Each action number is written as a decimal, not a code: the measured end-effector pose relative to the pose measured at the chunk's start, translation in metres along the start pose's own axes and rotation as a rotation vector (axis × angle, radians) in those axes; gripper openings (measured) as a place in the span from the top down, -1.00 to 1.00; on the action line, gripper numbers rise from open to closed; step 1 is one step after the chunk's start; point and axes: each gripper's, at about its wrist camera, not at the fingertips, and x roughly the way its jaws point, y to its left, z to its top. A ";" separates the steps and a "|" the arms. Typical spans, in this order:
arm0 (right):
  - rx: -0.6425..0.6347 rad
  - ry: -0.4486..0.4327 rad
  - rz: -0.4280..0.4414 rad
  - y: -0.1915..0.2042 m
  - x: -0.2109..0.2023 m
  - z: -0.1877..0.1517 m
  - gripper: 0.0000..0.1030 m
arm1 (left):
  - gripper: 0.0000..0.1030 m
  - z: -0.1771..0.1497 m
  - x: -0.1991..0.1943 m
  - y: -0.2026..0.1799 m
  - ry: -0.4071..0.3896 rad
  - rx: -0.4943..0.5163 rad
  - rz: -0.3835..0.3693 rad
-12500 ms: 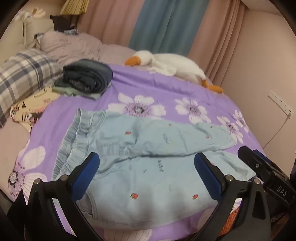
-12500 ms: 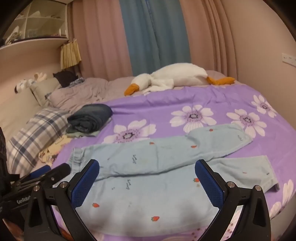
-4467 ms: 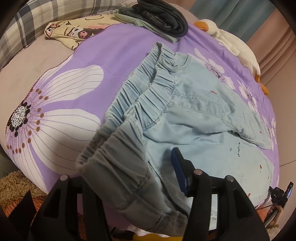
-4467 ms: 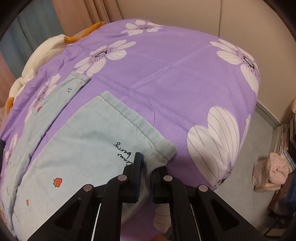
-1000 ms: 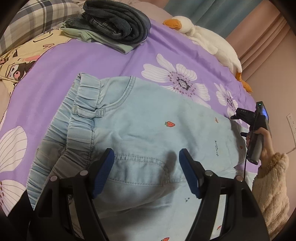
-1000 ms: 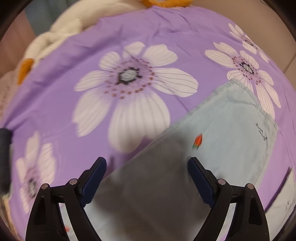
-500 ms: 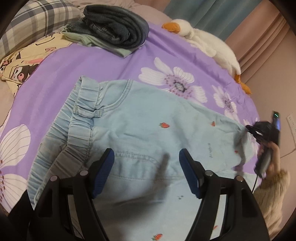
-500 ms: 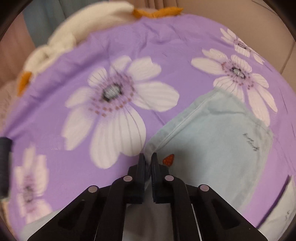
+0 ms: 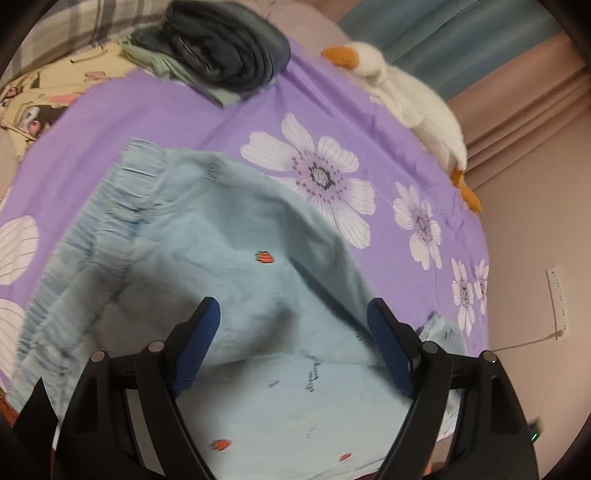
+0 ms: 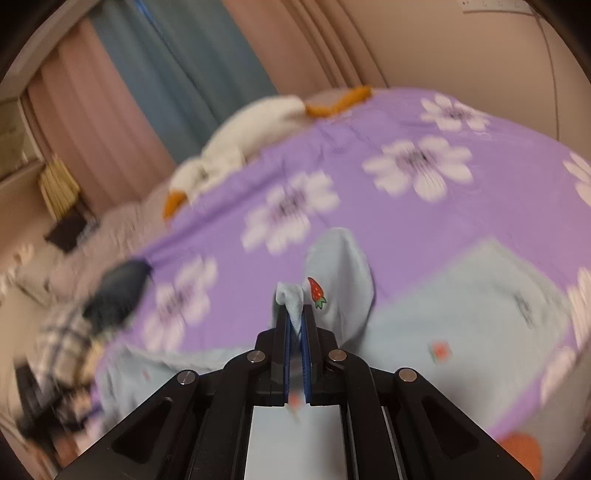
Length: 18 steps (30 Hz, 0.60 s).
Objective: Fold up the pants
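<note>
Light blue pants (image 9: 229, 266) with small strawberry prints lie on the purple flowered bedspread (image 9: 155, 122), elastic waistband at the left. Part of one leg is lifted and folding over toward the waist. My left gripper (image 9: 291, 314) hovers above the seat of the pants, its jaws opening with nothing between the blue pads. In the right wrist view my right gripper (image 10: 294, 312) is shut on a pinch of the pants (image 10: 340, 280), pulling that fabric up off the bed into a peak. The rest of the leg lies flat at the right.
A stack of folded dark clothes (image 9: 225, 55) sits at the head of the bed beside a plaid pillow (image 9: 74, 22). A white goose plush (image 9: 413, 96) lies along the far edge by the curtains. A wall with a socket (image 9: 557, 299) bounds the right side.
My right gripper closed on the pants leg and swept it up and across the bed. My left gripper rose a little and its jaws spread wider. The leg fabric now bulges over the seat.
</note>
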 end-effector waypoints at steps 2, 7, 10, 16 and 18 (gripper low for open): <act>-0.004 0.042 -0.009 -0.009 0.007 -0.018 0.88 | -0.59 0.009 0.016 -0.011 0.028 0.009 0.026; 0.034 0.111 0.013 -0.023 0.020 -0.034 0.88 | -0.21 0.034 0.063 -0.020 0.050 0.009 0.132; 0.055 0.115 0.029 -0.028 0.016 -0.039 0.88 | 0.79 0.036 0.078 -0.006 0.094 -0.023 0.129; 0.064 0.105 0.015 -0.034 0.008 -0.043 0.88 | 0.83 0.002 0.012 0.004 -0.013 0.030 -0.049; 0.058 0.079 -0.006 -0.035 0.002 -0.041 0.88 | 0.83 -0.021 -0.021 0.006 -0.050 0.069 -0.110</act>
